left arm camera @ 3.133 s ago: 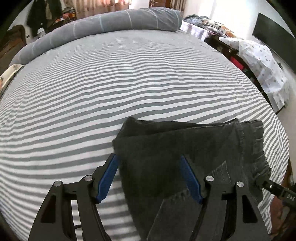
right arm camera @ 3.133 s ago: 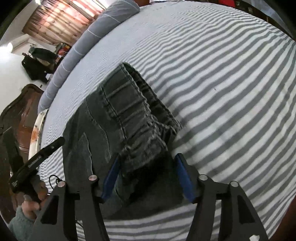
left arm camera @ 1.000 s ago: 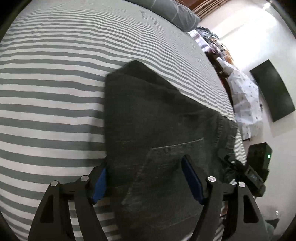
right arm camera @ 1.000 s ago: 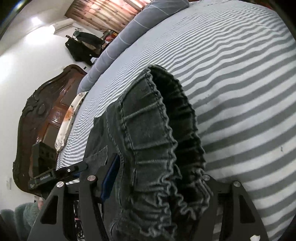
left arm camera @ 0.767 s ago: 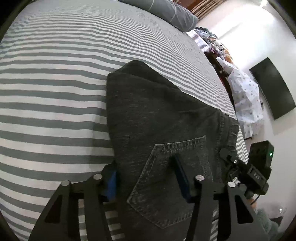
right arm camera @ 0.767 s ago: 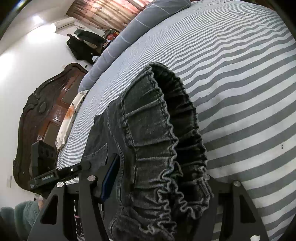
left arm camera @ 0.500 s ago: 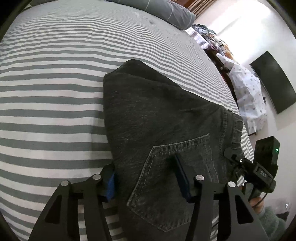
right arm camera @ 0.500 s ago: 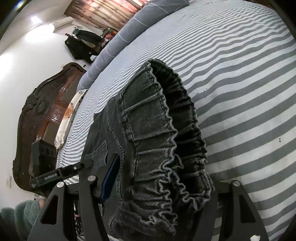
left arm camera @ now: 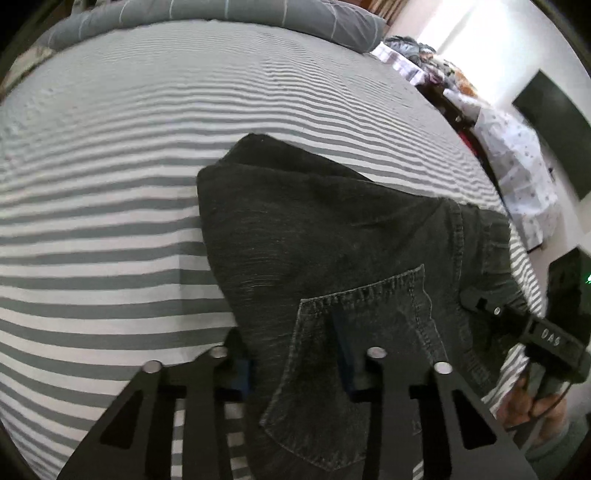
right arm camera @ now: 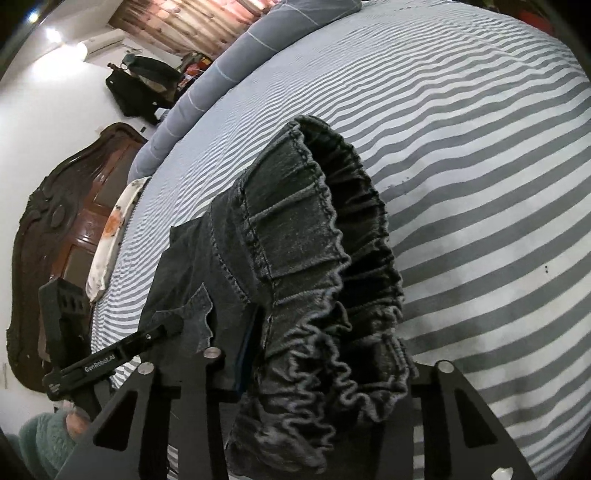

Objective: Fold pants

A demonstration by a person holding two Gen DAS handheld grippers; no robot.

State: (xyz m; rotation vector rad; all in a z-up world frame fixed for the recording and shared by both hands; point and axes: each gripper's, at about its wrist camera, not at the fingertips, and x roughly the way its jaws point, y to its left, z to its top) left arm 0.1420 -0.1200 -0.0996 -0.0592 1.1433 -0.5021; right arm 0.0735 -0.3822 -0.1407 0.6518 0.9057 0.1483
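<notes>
Dark grey denim pants [left arm camera: 332,240] lie folded on the striped bed, back pocket up. My left gripper [left arm camera: 295,365] grips the near edge at the pocket; its jaws are closing and the blue pads [left arm camera: 343,354] press into the bunched cloth. The ruffled elastic waistband [right arm camera: 295,236] fills the right wrist view. My right gripper [right arm camera: 325,369] is closing on that waistband. Its left pad [right arm camera: 251,347] bears against the fabric and its right finger is hidden under the ruffles. The right gripper's black finger [left arm camera: 517,325] shows at the waistband end in the left wrist view.
The grey-and-white striped bed [left arm camera: 110,221] stretches far ahead to a long grey bolster [left arm camera: 221,18]. A dark carved wooden headboard [right arm camera: 55,240] stands at the left in the right wrist view. Cloth-covered furniture [left arm camera: 517,173] and a dark screen [left arm camera: 554,122] stand beyond the bed's right side.
Both pairs of jaws have narrowed onto the pants. The left wrist view has swung so more of the bed and bolster show. The waistband has bunched further between the right fingers.
</notes>
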